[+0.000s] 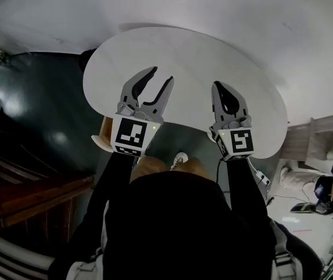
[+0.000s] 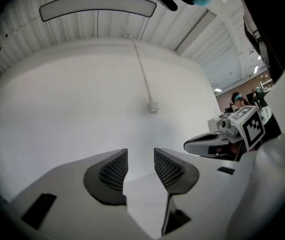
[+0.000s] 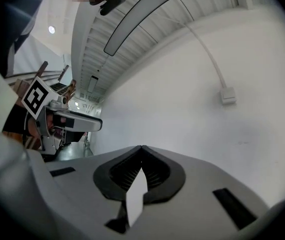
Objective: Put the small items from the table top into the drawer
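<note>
Hold the left gripper, grey plastic, ribbed dark jaws spread on nothing, level at centre left over the smooth, white, rounded tabletop, and the right gripper, jaws pressed together empty, apart from it at centre right, noting no small items or drawer in view.

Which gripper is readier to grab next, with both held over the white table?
Left, likely. The left gripper has its jaws apart with nothing between them; the right gripper is shut and would need opening first. Both hang over the near edge of the table, so reach hardly decides.
</note>
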`<state>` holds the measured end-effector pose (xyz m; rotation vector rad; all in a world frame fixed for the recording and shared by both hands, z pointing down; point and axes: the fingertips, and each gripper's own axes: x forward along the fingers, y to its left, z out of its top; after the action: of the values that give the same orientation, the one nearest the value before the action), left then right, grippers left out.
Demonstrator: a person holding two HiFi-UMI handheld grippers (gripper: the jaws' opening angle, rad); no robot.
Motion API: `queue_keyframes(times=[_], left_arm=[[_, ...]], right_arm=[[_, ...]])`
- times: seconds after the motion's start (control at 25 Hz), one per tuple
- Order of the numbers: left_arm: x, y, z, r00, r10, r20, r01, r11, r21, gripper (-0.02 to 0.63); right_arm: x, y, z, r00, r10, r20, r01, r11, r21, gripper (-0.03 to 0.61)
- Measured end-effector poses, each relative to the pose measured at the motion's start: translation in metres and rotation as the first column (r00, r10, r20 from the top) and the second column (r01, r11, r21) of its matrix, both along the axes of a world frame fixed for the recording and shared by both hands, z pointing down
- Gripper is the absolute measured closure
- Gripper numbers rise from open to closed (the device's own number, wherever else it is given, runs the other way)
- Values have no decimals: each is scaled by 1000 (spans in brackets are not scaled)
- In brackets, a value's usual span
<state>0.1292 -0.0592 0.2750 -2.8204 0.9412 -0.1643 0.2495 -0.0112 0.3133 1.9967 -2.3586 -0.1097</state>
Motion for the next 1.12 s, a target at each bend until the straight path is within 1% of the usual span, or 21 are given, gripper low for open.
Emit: queue_keyframes(times=[0.08,0.16,0.28,0.36,0.44,0.48,0.56,0.8,1.12], left_arm=[[13,6,-2,1000,22,-10,-22,1000,-3,442],[23,11,-4,999,37,-14,-37,999,5,463],[28,14,-10,999,45,-20,-45,999,16,519],[31,14,-12,999,48,-21,-48,999,18,548],[35,15,-12,999,50,-18,-50,999,22,591],[36,16,-11,999,52,-12,-52,998,26,598],[35,17,-11,998,55,-3,-55,998,38,598],[34,18,-13,999,43,-23,-42,998,37,598],[32,16,-17,999,43,-9,-43,997,58,598]], right_arm=[[14,10,-2,1000,30,2,-30,1000,6,552],[25,18,-3,999,54,-2,-54,998,11,552],[31,25,-7,997,74,8,-74,997,12,552],[32,28,-9,996,85,-4,-85,996,14,552],[37,29,-8,995,100,-7,-100,995,8,552],[38,30,-6,994,105,-5,-105,994,5,552],[38,33,-6,994,112,-5,-112,994,3,551],[41,34,-12,992,120,-43,-119,993,9,552],[40,30,-15,993,110,-42,-109,994,16,552]])
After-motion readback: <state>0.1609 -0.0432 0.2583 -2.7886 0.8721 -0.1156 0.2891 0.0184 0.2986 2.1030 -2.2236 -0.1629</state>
